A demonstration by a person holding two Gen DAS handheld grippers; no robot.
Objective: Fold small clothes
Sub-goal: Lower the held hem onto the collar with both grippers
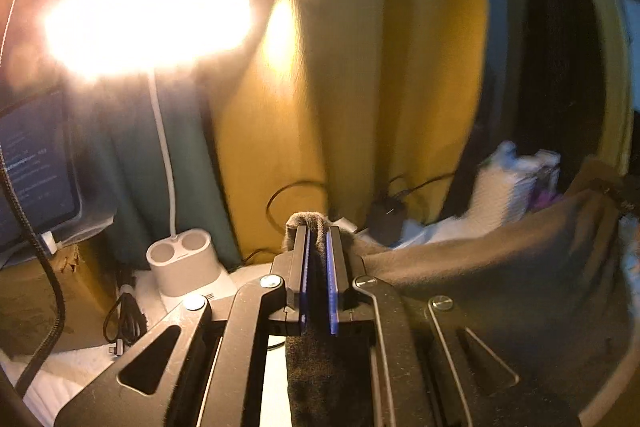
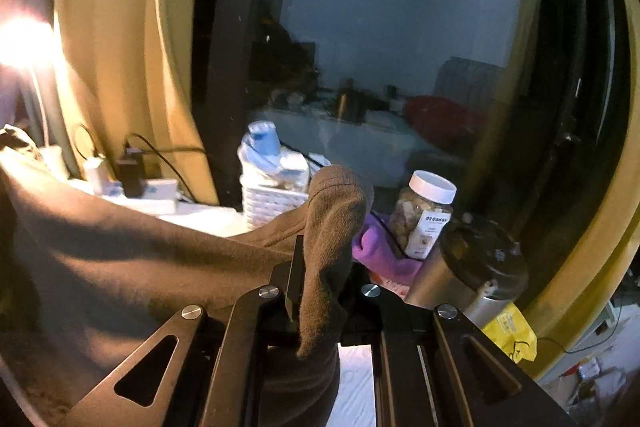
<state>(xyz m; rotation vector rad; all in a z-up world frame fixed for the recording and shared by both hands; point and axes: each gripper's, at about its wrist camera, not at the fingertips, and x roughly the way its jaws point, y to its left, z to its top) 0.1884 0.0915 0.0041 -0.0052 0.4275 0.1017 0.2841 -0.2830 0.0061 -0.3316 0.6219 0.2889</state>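
The dark brown knitted garment (image 1: 500, 259) hangs in the air between the two claws, above the white worktop (image 1: 72, 359). The left claw (image 1: 317, 247) is pinching one edge, and the right claw (image 2: 320, 259) is pinching the other edge with cloth draped over its fingers. The slack middle sags toward the far clutter. It could drag across the clear plastic jar with a white lid (image 2: 426, 215) or the steel tumbler with a dark lid (image 2: 476, 263) on the right and topple them. A thin bite could also slip, spoiling the fold.
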